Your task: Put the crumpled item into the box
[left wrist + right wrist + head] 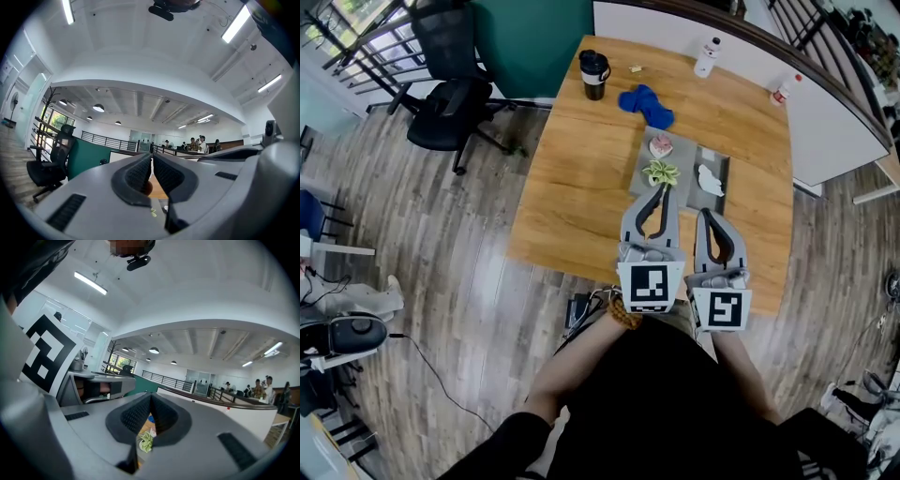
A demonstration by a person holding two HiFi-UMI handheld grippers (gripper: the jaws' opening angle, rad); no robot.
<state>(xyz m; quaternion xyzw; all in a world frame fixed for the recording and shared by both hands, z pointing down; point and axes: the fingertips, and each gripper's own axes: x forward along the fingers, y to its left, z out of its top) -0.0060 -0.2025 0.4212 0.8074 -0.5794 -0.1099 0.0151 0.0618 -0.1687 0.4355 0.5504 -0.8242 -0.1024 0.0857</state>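
A shallow grey box [685, 156] lies on the wooden table [572, 178]. In it are a green crumpled item [661, 172], a pink-and-white one [661, 145] and a white one [710, 180]. My left gripper [662, 188] is shut and empty, its tip at the near side of the green item. My right gripper [704, 213] is also shut and empty, at the box's near edge just short of the white item. In the left gripper view the pads [138, 174] meet with nothing between them. The right gripper view shows the green item [146, 440] below the closed pads [136, 416].
A blue cloth [647, 105] lies beyond the box. A black cup [594, 74] stands at the far left of the table, with two small bottles [707, 56] [783, 89] at the far right. An office chair [450, 94] stands on the floor to the left.
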